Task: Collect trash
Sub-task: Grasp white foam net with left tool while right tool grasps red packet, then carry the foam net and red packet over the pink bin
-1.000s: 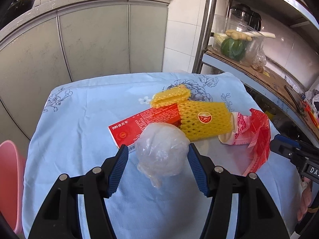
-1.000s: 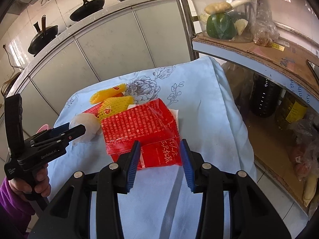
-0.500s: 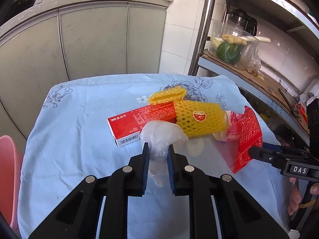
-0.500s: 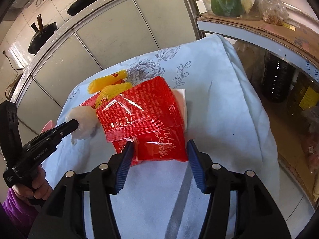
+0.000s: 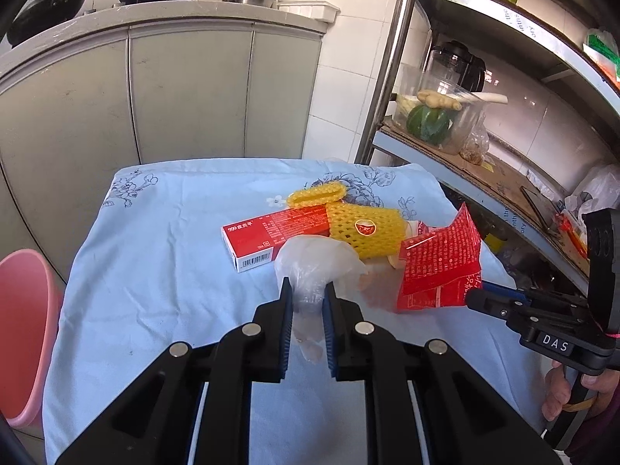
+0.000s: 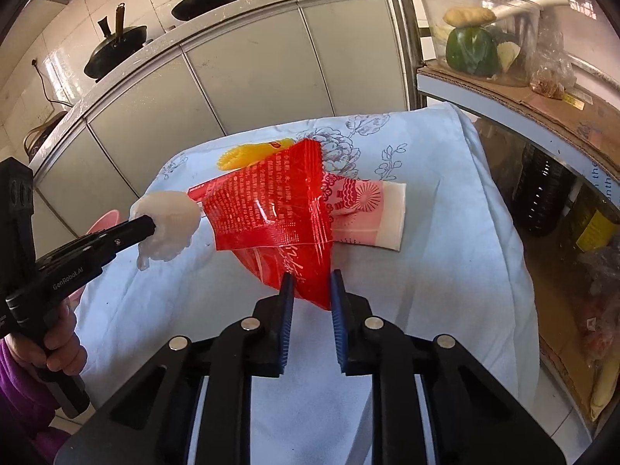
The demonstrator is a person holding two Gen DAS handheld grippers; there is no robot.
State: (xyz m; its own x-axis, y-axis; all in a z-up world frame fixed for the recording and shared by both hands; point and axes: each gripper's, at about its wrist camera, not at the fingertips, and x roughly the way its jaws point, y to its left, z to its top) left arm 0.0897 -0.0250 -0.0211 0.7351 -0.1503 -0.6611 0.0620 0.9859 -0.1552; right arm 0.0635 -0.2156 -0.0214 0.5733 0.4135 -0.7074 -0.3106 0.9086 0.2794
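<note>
Blue floral tablecloth (image 5: 162, 271) at twelve o'clock keeps box (image 5: 271, 232), yellow nets (image 5: 362, 228) and pink packet (image 6: 368, 209), while left gripper (image 5: 306, 302) pinches clear bag (image 5: 314, 267), right gripper (image 6: 310, 298) closing on red wrapper (image 6: 271, 209).

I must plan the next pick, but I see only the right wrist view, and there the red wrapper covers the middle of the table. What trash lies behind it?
Observer: The left wrist view shows a red and white box with a barcode, lying flat on the cloth.
Operator: I see one yellow net. Is it the only one?
Observer: No, there are two. The small yellow net lies at the back. In front of it the larger yellow net, with a round sticker, covers the box's right end.
Operator: Does the left gripper really hold the bag?
Observer: Yes. The left gripper is closing its jaws, and both pads press the clear plastic bag.
</note>
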